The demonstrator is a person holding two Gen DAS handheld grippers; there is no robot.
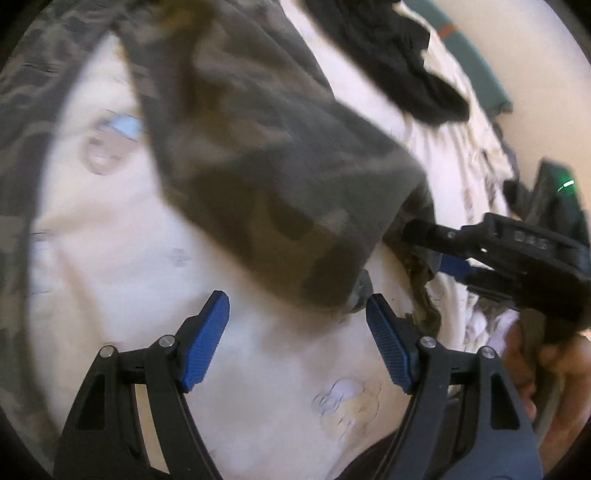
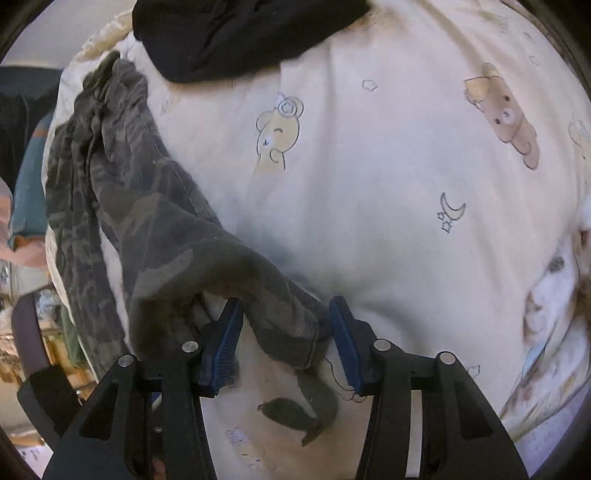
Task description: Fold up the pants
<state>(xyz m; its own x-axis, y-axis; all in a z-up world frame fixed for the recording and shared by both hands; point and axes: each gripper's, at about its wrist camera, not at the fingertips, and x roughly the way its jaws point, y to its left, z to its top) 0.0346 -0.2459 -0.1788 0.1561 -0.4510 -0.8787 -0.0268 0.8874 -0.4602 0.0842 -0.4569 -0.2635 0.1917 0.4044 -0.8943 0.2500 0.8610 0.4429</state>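
The camouflage pants point(image 2: 155, 221) lie over the left part of the bed, one leg running toward me. My right gripper point(image 2: 284, 302) is shut on that leg's hem, the cloth bunched between both blue pads and lifted a little off the sheet, with a frayed scrap hanging below. In the left wrist view the same pants point(image 1: 258, 166) hang blurred across the middle, and the right gripper point(image 1: 424, 247) grips their edge at the right. My left gripper point(image 1: 297, 297) stands open just below the hem, its pads wide apart and touching nothing.
The bed is covered by a cream sheet point(image 2: 369, 184) printed with bears and moons. A black garment point(image 2: 240, 33) lies at the far end, also seen as a black garment point(image 1: 388, 55) up top. A hand point(image 1: 535, 369) holds the right gripper. Bags and clutter point(image 2: 33, 350) stand off the bed's left.
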